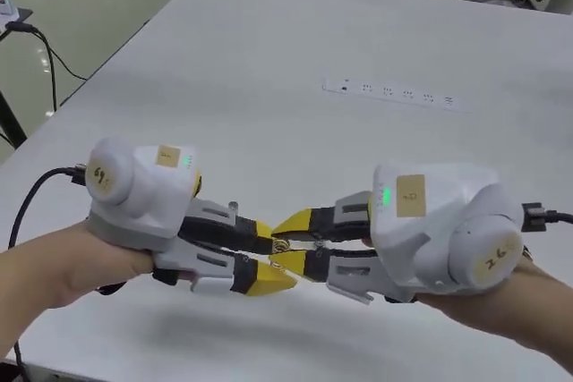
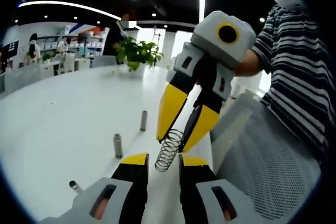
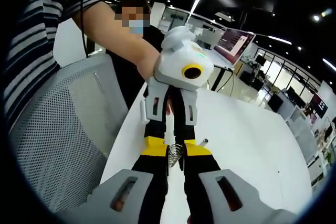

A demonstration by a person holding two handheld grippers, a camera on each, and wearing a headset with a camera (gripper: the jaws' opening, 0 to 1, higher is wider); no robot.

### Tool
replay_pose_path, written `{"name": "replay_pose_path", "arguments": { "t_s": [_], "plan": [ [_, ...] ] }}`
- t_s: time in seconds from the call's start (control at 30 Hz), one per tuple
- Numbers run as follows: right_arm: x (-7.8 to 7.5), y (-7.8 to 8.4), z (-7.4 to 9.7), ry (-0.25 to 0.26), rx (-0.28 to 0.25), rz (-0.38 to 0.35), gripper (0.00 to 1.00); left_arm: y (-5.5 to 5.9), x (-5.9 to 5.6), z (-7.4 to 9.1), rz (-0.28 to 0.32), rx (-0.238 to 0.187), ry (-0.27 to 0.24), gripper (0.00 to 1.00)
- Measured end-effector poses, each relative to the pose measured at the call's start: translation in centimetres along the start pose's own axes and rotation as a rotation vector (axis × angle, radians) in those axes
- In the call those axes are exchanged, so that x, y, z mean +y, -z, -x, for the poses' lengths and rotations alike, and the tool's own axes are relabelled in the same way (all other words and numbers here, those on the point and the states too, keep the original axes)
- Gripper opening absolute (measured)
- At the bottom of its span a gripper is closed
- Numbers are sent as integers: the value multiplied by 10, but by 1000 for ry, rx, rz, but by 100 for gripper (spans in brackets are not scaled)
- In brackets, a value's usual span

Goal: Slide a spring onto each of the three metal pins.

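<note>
White table [image 1: 269, 87] lies under the left gripper [image 2: 164, 159] and the right gripper [image 2: 173, 143], held level and nose to nose. The right one's narrow yellow tips pinch the spring [image 2: 169, 151]. Its other end sits between the left tips, and whether they grip it cannot be told. Three metal pins [image 2: 117, 145] stand nearby on the table, clear of the spring. A power strip [image 1: 394, 94] lies well beyond.
</note>
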State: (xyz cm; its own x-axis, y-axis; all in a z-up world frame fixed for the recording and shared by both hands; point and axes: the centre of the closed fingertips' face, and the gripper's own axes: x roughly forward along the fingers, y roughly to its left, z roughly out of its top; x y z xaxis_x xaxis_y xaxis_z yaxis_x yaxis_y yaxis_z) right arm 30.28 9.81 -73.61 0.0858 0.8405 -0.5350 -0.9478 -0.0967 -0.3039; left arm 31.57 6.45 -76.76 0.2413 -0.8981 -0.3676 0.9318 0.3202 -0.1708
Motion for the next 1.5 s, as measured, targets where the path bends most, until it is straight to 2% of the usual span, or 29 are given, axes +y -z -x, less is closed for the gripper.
{"name": "replay_pose_path", "arguments": {
  "t_s": [0.13, 0.47, 0.8, 1.07, 1.2, 1.37, 1.5],
  "plan": [
    [-1, 2, 1, 6, 9, 14, 7, 2, 1, 3, 11, -1, -15, 18],
    [-3, 9, 3, 15, 20, -10, 7, 8, 7, 17, 37, 0, -58, 23],
    [-4, 14, 5, 20, 27, -23, 7, 10, 12, 30, 62, -16, -101, 24],
    [-4, 19, 6, 25, 41, -17, 7, 16, 19, 44, 87, -24, -143, 27],
    [-4, 20, 6, 29, 45, -15, 7, 24, 23, 49, 107, -15, -172, 30],
    [-7, 21, 6, 37, 45, -17, 7, 29, 29, 58, 127, -23, -213, 42],
    [-10, 23, 7, 45, 48, -22, 7, 34, 33, 66, 140, -27, -250, 55]
  ]
}}
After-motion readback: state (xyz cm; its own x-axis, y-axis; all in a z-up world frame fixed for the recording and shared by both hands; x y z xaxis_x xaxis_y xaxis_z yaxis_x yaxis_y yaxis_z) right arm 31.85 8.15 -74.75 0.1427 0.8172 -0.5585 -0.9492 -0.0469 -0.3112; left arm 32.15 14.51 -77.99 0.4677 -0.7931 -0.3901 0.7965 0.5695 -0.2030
